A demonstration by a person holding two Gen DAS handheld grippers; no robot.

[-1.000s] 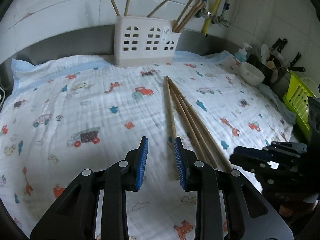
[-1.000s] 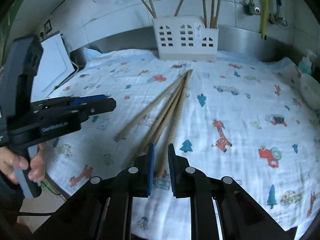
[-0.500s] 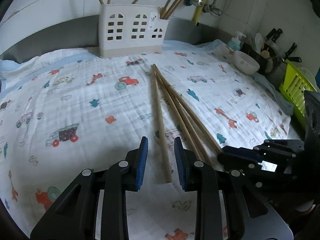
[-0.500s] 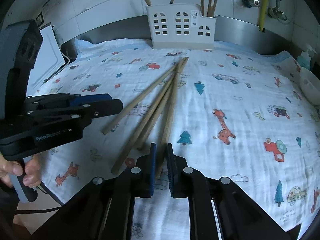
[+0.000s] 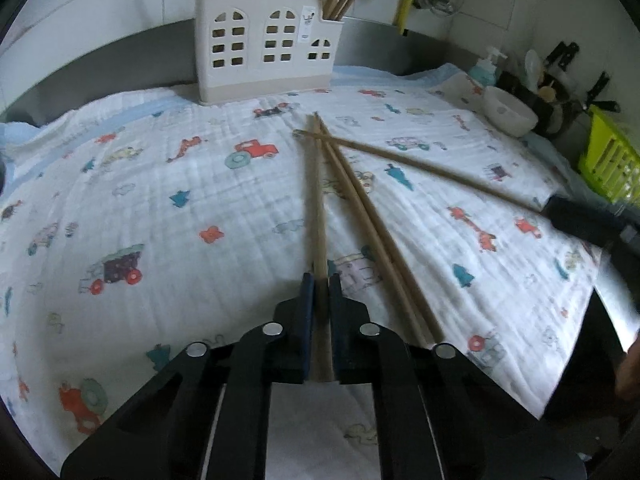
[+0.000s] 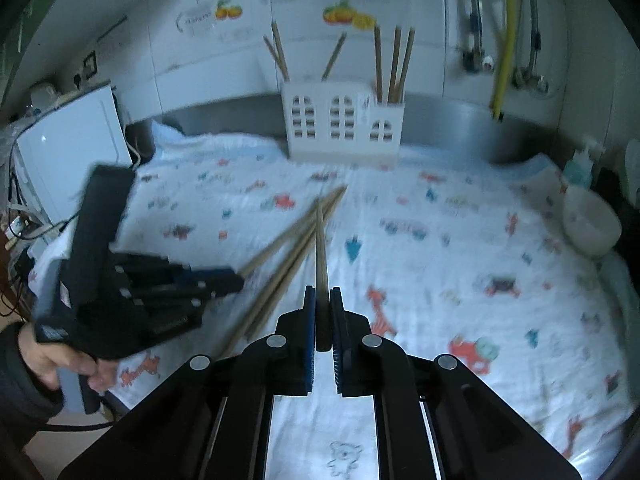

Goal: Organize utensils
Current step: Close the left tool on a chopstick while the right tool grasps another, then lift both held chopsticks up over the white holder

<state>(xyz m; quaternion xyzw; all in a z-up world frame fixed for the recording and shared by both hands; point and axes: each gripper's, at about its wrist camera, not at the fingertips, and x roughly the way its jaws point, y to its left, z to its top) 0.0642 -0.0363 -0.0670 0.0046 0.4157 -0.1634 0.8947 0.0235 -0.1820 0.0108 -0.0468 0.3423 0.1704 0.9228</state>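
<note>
— What do we have in our left gripper [image 5: 319, 280]?

— We have it clamped on one wooden chopstick [image 5: 317, 200]; its jaws have just been closing, and the stick runs straight ahead from between the blue pads, lying on the printed cloth [image 5: 160, 200].

— And our right gripper [image 6: 322, 296]?

— Pinched tight on a second chopstick [image 6: 321, 248], which points forward and sits tilted above the cloth, its far tip over the others.

— Where are the rest?

— Two loose chopsticks [image 5: 372, 232] lie just to the right of our left gripper, side by side, their far tips meeting the held one's. From the left view, the right gripper's stick crosses over those tips.

— And the holder?

— The white utensil holder [image 5: 266, 46] stands well ahead of both grippers at the far edge of the cloth, against the wall, with several chopsticks upright in its compartments. A white bowl [image 5: 508, 114] sits far off to the right.
</note>
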